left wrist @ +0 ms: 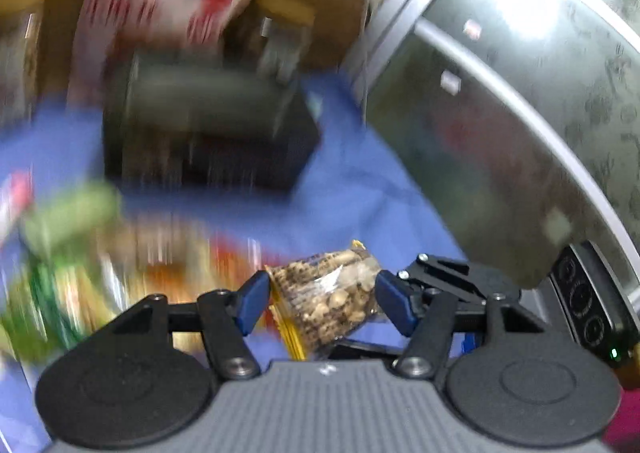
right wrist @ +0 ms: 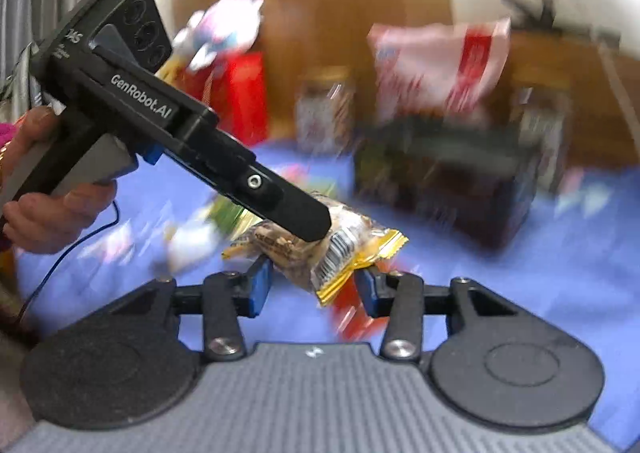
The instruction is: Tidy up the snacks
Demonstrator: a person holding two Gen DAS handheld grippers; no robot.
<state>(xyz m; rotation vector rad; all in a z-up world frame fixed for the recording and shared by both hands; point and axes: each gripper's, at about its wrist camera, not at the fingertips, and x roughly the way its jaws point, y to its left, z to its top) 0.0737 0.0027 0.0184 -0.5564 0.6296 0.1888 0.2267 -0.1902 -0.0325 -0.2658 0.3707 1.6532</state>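
Left tool (left wrist: 322, 301) clamped on clear crinkly nut packet with yellow sealed ends (left wrist: 328, 293); light, soft, slippery film. Right tool (right wrist: 312, 287) jaws apart beside its barcode end (right wrist: 340, 253); grip mid-body, not the seal.

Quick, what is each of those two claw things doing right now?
Left gripper: jaws closed on the peanut packet.
Right gripper: jaws around the same packet's yellow end; whether they press it cannot be told.

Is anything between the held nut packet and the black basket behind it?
Nothing visible. The left gripper holds the nut packet above blue cloth; only bare cloth lies between it and the black basket.
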